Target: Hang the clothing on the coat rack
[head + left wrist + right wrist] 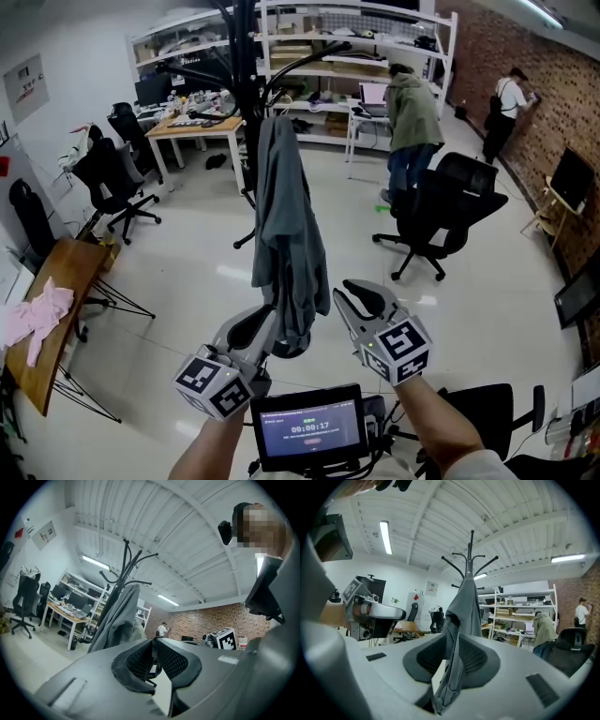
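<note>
A grey garment hangs from the black coat rack and reaches down between my two grippers. My left gripper is below the hem on its left. In the left gripper view the garment is ahead and to the left, and the left gripper shows a narrow gap with nothing in it. My right gripper is at the hem's right. In the right gripper view a strip of the garment runs down between the jaws of the right gripper, lying by the right pad, with floor visible beside the left pad.
A black office chair stands to the right of the rack. A person in a green jacket bends at a desk beyond it, and another person is by the brick wall. At left is a wooden table holding a pink cloth.
</note>
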A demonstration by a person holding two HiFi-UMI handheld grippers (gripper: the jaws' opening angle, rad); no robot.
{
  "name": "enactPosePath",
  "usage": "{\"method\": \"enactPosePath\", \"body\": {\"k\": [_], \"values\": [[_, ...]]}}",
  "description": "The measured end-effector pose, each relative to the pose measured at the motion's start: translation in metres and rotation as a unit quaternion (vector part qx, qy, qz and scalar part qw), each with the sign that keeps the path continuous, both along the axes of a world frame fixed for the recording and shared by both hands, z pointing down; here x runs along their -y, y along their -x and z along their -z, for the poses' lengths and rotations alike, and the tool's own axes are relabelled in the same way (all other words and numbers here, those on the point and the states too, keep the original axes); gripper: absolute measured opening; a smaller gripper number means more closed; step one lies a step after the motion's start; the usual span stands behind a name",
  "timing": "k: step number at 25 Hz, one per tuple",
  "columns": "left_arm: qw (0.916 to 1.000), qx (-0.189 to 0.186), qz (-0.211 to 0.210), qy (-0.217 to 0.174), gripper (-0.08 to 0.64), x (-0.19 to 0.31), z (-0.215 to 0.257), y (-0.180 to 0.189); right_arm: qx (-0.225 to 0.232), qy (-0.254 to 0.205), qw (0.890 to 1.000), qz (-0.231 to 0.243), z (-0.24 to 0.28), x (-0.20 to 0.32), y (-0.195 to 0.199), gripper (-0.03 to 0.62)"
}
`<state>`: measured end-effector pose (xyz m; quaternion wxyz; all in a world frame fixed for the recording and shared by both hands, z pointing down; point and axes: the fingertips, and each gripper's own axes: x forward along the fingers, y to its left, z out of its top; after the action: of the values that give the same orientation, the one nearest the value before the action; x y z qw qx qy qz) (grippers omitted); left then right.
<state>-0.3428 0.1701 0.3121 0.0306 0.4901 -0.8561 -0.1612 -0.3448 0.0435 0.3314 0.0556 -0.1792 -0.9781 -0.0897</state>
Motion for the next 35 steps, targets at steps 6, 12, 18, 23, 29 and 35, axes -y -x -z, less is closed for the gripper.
{"method": "enactPosePath", "body": {"k": [6,12,18,23,29,35], "values": [[1.0000,0.000,0.000,-0.003,0.011,-0.006,-0.002,-0.004,-0.007,0.023,1.000,0.005,-0.004,-0.006,-0.008,0.069],[1.0000,-0.005,-0.007,0.003,0.006,-0.007,-0.003,-0.016,-0.016,0.041,0.999,0.011,-0.002,-0.009,-0.020,0.031],[1.0000,0.000,-0.006,0.005,0.002,-0.010,0.002,-0.023,-0.006,0.050,0.998,0.021,0.013,-0.017,-0.029,0.030],[0.9999,0.003,-0.011,0.008,0.002,-0.006,0.003,-0.027,0.001,0.051,0.998,0.023,0.020,-0.017,-0.035,0.008],[0.9998,-0.010,-0.015,0.013,0.002,-0.003,-0.007,-0.032,-0.011,0.061,0.998,0.022,0.013,-0.015,-0.038,0.002],[0.9996,-0.014,-0.019,0.016,0.003,-0.004,-0.010,-0.033,-0.013,0.063,0.998,0.023,0.013,-0.020,-0.037,0.002]]}}
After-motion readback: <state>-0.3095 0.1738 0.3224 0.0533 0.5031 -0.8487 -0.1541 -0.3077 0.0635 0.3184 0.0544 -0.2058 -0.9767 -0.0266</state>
